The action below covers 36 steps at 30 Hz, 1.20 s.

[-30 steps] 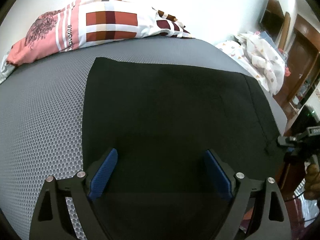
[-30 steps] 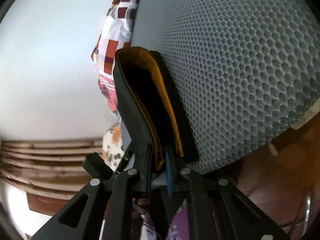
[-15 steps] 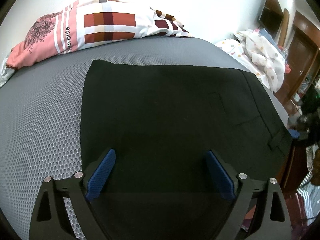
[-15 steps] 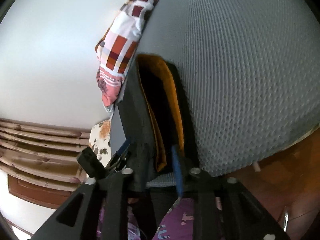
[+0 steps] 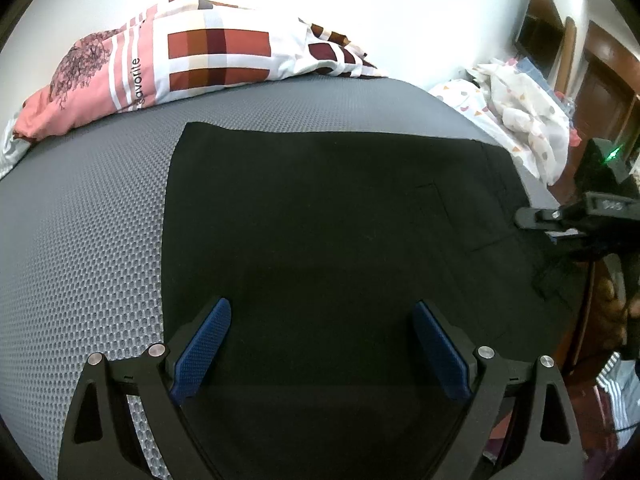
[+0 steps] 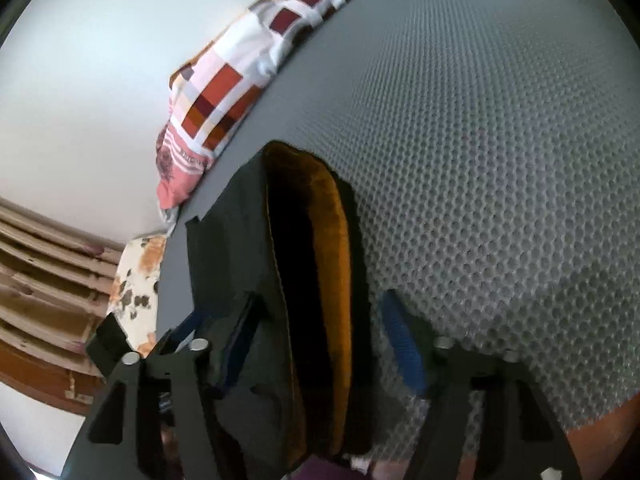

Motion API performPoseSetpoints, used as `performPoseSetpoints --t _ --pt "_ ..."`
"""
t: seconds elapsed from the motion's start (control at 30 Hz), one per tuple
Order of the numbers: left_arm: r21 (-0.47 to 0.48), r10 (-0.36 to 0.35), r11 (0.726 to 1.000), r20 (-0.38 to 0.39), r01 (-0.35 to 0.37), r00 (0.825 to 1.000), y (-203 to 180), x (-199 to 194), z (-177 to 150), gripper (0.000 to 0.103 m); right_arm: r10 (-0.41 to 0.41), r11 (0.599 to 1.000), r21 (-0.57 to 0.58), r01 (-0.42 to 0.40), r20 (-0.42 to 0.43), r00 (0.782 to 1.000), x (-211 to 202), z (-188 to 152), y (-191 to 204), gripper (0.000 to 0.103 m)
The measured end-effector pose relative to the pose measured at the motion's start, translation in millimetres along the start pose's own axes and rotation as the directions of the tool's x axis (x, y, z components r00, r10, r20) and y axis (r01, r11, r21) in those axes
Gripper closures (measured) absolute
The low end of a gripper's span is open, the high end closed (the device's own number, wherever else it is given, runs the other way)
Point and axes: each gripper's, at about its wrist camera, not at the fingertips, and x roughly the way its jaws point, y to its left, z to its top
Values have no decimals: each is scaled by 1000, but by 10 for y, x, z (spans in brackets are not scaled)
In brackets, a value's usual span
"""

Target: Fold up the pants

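Black pants (image 5: 320,216) lie flat on a grey mesh mattress (image 5: 80,240), folded into a wide rectangle. My left gripper (image 5: 320,332) is open and hovers low over the near part of the pants, its blue pads (image 5: 204,344) wide apart. My right gripper (image 6: 320,332) is open at the waistband end, where the pants (image 6: 236,248) show an orange lining (image 6: 336,248); the waistband sits between its spread blue pads (image 6: 400,344). The right gripper also shows in the left wrist view (image 5: 532,216), at the pants' right edge.
A checked red, white and pink pillow (image 5: 180,64) lies along the far side of the mattress by the white wall. A heap of white patterned bedding (image 5: 520,112) sits at the far right. Wooden furniture (image 5: 600,96) stands beyond the mattress edge at right.
My right gripper has opened and let go of the waistband, which it held shut one second ago. The waistband has dropped flat onto the mattress. My left gripper has stayed open over the pants.
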Motion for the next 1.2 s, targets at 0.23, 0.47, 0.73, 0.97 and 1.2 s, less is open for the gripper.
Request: performPoseSetpoints --t 0.23,0.47,0.73,0.97,1.2 --pt "-260 -158 947 134 189 978 701 -452 86 11 70 997 36 -68 -65 995 34 94 -65 50" --pt "-286 -238 931 -12 224 971 1067 -238 133 11 -14 999 -43 8 -126 992 93 197 104 38" --pt "-282 -390 892 -90 352 916 1029 97 215 11 -39 993 -120 3 -297 954 253 371 206 29" --pt "-169 -327 938 -145 302 934 835 226 388 11 128 986 -50 -160 -392 911 342 515 85 15" --pt "53 -108 992 -162 118 981 454 291 305 11 118 976 -117 -183 -421 899 453 535 248 2"
